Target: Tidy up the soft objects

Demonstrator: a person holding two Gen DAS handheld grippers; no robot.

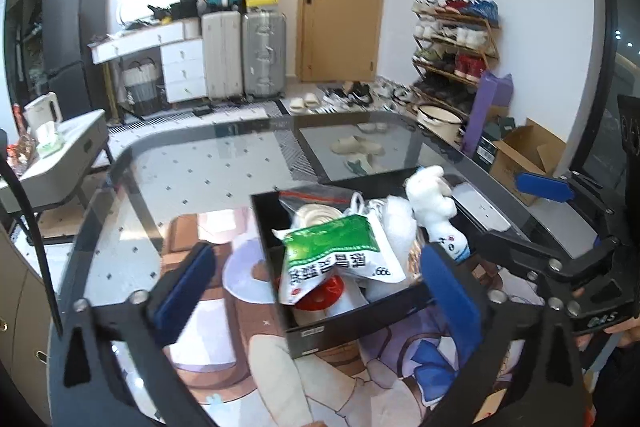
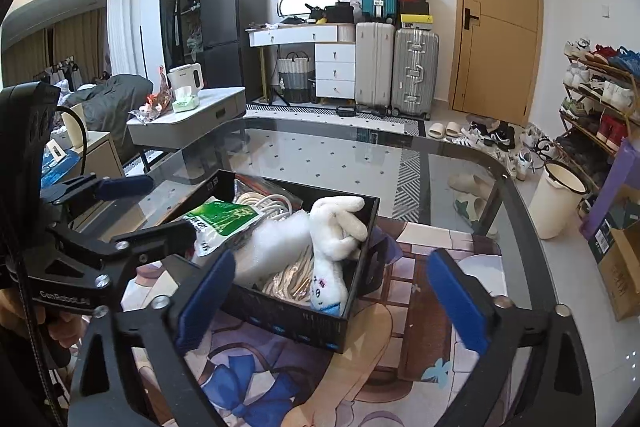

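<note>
Both grippers hang over the glass table [image 2: 460, 151], and both stand wide apart with nothing between the pads. The left gripper [image 1: 316, 287] points down at the near edge of the black box [image 1: 320, 335]; its blue pads flank the box's front, clear of it on each side. The right gripper [image 2: 332, 295] looks at the same box [image 2: 304, 327] from the other side, its left pad just in front of the box wall, its right pad out over the printed mat [image 2: 420, 259].

The box sits on that mat on the table, and it is full. A white plush bunny [image 2: 336, 227] stands head-down in the right end, ears up and over the rim, its face low against the wall. Next to it lies a white bubble-wrap bundle [image 2: 276, 243]. A green-and-white bag [image 1: 340, 251] lies crumpled on top toward the left end, partly over a red-and-white thing [image 1: 324, 291] I can't make out. Behind the bag there's a coil of white cord [image 2: 268, 205] in a clear pouch. Pale rope [image 2: 292, 283] shows at the bottom, under the bunny.

Each camera catches the other gripper off to the side, a hand [image 2: 56, 327] on its handle. Beyond the table: suitcases [image 2: 396, 67], a door [image 2: 496, 23], a shoe rack [image 2: 600, 95].
</note>
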